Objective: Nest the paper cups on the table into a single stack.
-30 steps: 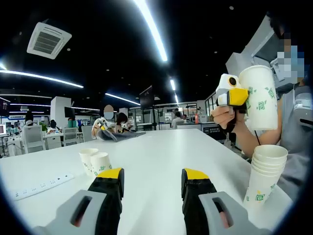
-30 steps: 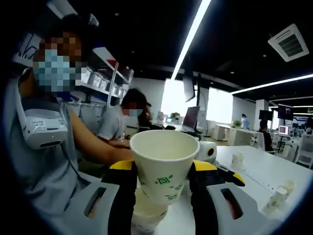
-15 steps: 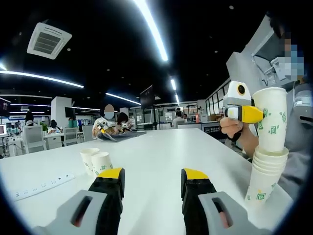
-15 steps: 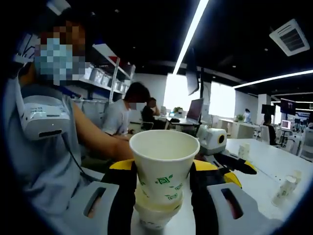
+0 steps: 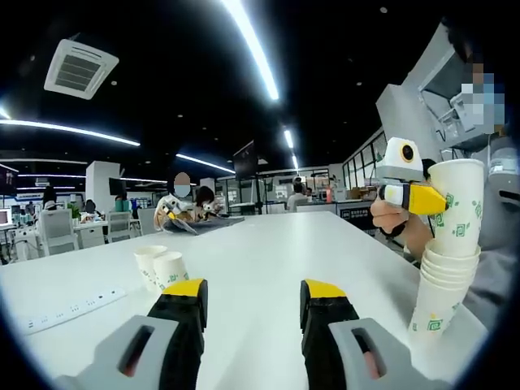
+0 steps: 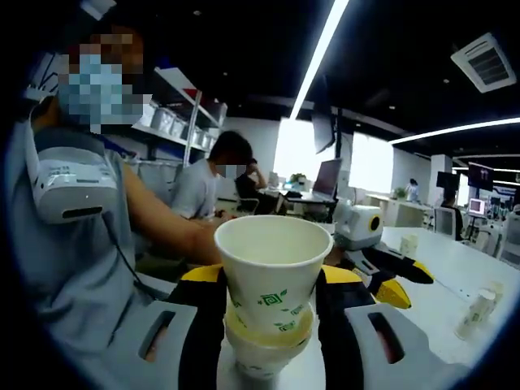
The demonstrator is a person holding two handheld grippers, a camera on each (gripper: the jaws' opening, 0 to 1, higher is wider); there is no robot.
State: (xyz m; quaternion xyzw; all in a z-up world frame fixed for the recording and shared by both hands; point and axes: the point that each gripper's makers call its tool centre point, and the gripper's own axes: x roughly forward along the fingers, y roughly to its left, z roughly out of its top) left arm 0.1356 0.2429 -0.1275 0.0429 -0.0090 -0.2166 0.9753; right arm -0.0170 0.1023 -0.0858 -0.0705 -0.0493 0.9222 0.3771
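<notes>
Over the last second the right gripper (image 6: 272,313) has lowered its clamped paper cup (image 6: 271,264) into the stack (image 5: 439,284) at the table's (image 5: 268,252) edge; it looks nearly seated. The left gripper (image 5: 248,313) hangs open and empty, with two loose cups (image 5: 161,268) left to add

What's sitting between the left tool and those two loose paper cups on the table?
Nothing visible. In the left gripper view, bare white table lies between the open left tool and the two white green-printed paper cups. A white power strip lies off to the side, outside that path.
</notes>
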